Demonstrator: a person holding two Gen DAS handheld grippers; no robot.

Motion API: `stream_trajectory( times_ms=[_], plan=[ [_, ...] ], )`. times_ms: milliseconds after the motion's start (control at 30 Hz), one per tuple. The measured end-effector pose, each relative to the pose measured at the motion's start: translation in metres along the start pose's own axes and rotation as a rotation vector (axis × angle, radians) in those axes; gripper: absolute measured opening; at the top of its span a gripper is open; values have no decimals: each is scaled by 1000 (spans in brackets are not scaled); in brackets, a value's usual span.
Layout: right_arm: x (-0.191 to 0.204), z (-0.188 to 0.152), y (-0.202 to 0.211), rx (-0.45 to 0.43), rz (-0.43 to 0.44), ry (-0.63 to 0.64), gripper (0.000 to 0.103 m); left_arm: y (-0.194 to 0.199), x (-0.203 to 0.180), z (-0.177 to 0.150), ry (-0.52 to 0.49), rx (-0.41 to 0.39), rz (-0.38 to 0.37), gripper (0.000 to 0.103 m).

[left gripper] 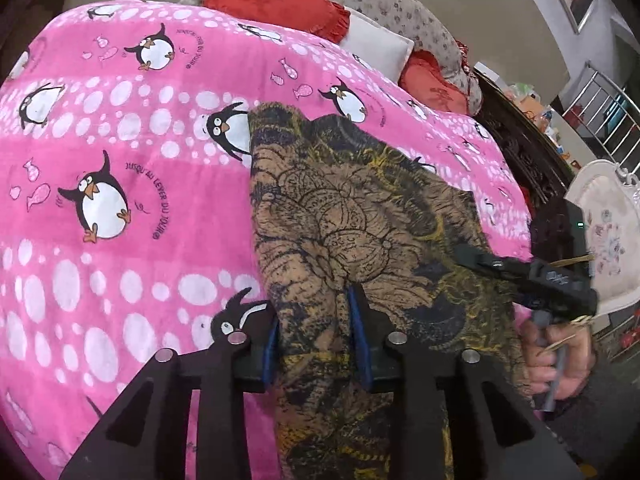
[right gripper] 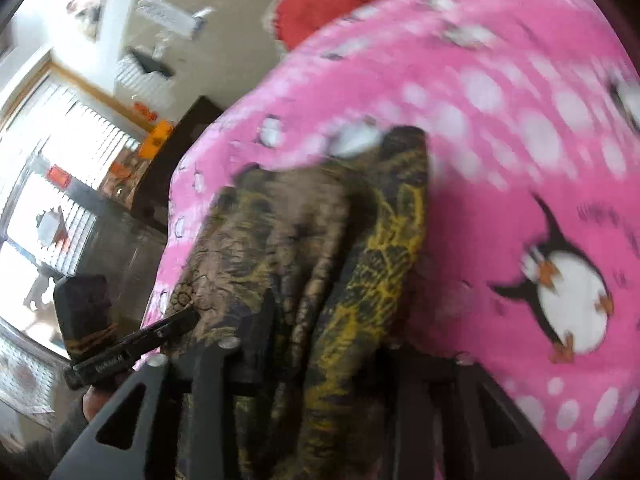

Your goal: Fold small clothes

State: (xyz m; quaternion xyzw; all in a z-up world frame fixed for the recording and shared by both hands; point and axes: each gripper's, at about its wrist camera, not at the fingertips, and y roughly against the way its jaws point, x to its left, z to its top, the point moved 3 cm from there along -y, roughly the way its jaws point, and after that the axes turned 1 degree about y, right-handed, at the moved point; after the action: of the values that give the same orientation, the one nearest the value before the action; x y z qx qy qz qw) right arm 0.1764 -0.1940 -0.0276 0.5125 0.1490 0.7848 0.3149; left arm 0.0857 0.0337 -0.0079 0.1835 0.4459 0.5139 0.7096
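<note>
Gripping, in the left wrist view, the near edge of the brown-and-yellow patterned garment (left gripper: 360, 216) between the left claw's (left gripper: 316, 340) blue pads (cloth spreading over the pink penguin blanket (left gripper: 120, 200)), then, in the blurred right wrist view, pinching bunched folds inside the right claw (right gripper: 316, 340).

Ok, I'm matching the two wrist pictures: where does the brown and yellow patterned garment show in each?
Left wrist: the patterned garment runs from centre to bottom edge, between the left gripper jaws.
Right wrist: the garment sits centre-low, bunched, blurred, running into the right gripper.
Shared landmark: the pink penguin blanket beneath it.
</note>
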Motion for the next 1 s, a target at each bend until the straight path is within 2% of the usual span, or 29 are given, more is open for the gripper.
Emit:
stream_trajectory(
  times_ms=[33,67,133,200,267,333,400,433,500,567,600,633,700,767,833,867,933,1000],
  plan=[
    [-3,-2,6,-4,16,-33,34,2,0,-1,2,-7,2,11],
    [-4,-4,11,-2,11,-50,40,5,0,-1,3,-9,3,11],
    [-2,-7,30,-6,-26,-68,44,19,1,-2,-14,-24,26,11],
    [2,-11,52,-38,-76,-53,46,42,-4,-6,-66,-69,91,12],
    [22,-15,75,-62,-106,28,46,61,-13,-10,-115,-117,138,14],
    [58,-24,88,-89,-166,170,46,75,-29,-17,-158,-141,124,18],
    [93,-39,87,-110,-225,306,46,82,-42,-28,-179,-148,90,18],
    [112,-51,78,-95,-225,368,46,83,-46,-33,-178,-149,62,18],
    [124,-67,66,-40,-211,447,45,70,-44,-43,-159,-112,66,18],
    [126,-83,38,43,-241,498,44,44,-33,-54,-120,-17,90,18],
    [119,-88,26,76,-293,506,42,38,-28,-58,-108,-16,85,17],
    [109,-92,19,87,-357,521,41,41,-28,-58,-113,-40,75,17],
    [99,-93,22,64,-337,468,41,51,-29,-57,-101,-43,74,17],
    [102,-90,28,72,-360,422,41,68,-32,-58,-110,-68,65,17],
    [121,-96,39,55,-408,489,41,86,-38,-66,-132,-93,38,17],
    [132,-103,45,51,-400,536,41,90,-39,-71,-131,-93,25,17],
    [145,-121,50,67,-353,593,41,84,-37,-84,-120,-50,9,17],
    [143,-137,40,127,-379,631,44,68,-32,-92,-117,-12,27,17]
  ],
)
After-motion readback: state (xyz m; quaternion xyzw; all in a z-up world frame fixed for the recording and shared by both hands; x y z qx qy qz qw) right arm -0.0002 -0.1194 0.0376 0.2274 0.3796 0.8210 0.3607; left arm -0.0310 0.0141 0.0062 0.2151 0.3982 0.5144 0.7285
